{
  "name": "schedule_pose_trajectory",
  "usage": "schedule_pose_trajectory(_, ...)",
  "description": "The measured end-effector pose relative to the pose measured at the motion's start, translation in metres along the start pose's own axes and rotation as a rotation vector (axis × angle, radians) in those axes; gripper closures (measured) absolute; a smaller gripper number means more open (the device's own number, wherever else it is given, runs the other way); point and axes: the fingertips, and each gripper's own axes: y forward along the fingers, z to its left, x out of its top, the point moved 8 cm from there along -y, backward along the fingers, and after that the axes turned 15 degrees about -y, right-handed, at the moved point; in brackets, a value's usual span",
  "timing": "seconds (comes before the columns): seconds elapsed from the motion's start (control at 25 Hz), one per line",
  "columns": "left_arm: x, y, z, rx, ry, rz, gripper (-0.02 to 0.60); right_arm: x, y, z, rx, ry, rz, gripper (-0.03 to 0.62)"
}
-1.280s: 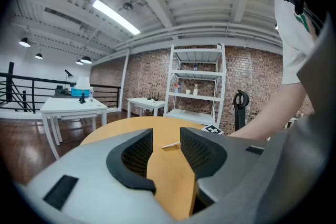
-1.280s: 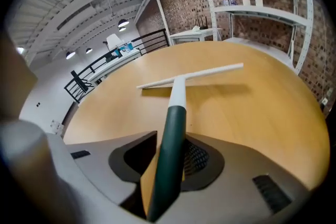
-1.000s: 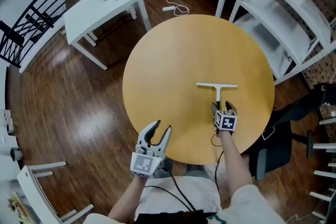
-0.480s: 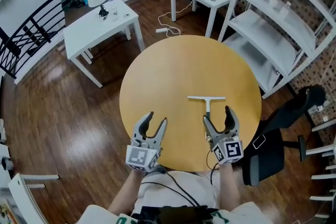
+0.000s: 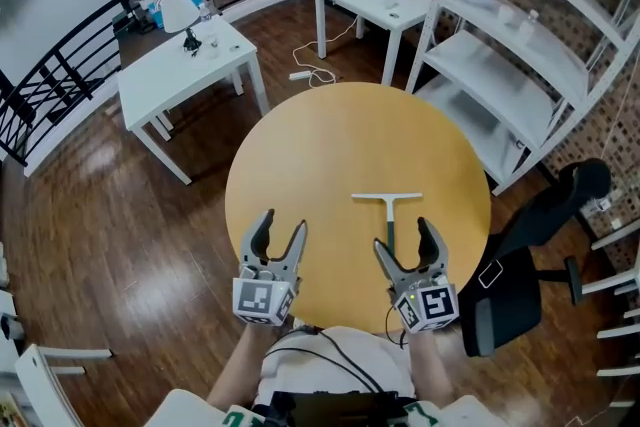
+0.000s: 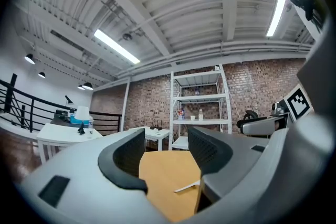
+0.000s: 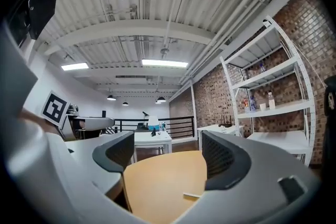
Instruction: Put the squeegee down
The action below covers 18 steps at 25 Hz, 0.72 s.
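**Squeegee flat on the table, both claws free**

Head view: we see the squeegee (image 5: pixel 387 211) lying flat on the round table (image 5: pixel 320 145), blade bar farthest from us and handle pointing back at us. The right gripper (image 5: pixel 405 248) hangs just short of the handle's end without touching it. The left gripper (image 5: pixel 279 226) hangs at the near-left edge, well apart from the tool.

Left gripper view: the left gripper (image 6: pixel 167 147) has its jaws spread, with only bare tabletop between them. A pale sliver of the squeegee (image 6: pixel 186 187) shows low on the right, outside the pads.

Right gripper view: the right gripper (image 7: pixel 165 157) has its jaws wide and drawing in slightly, with nothing between them. A small end of the squeegee (image 7: pixel 191 195) peeks past the right jaw.

We judge the putting-down done. The tool looks light and stiff, a thin T that would not sag. Its edge strip is probably softer. If we took it up again, mid-handle looks the best hold. It lies low and may skid on the smooth top.
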Motion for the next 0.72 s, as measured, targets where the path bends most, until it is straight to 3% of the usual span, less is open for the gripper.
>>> schedule_pose_trajectory(0.24,0.0,-0.002,-0.005,-0.013,0.003,-0.002,0.331,-0.004,0.002,-0.001,0.005,0.014,-0.013,0.163)
schedule_pose_trajectory(0.44,0.001,-0.006,-0.002,-0.001,0.0,-0.003,0.33,-0.025,0.008,0.002,0.061,0.232,0.017,0.164)
schedule_pose_trajectory(0.72,0.006,-0.013,0.01,0.019,0.007,-0.008,0.33,-0.023,0.015,0.009,0.08,0.231,0.012,0.164)
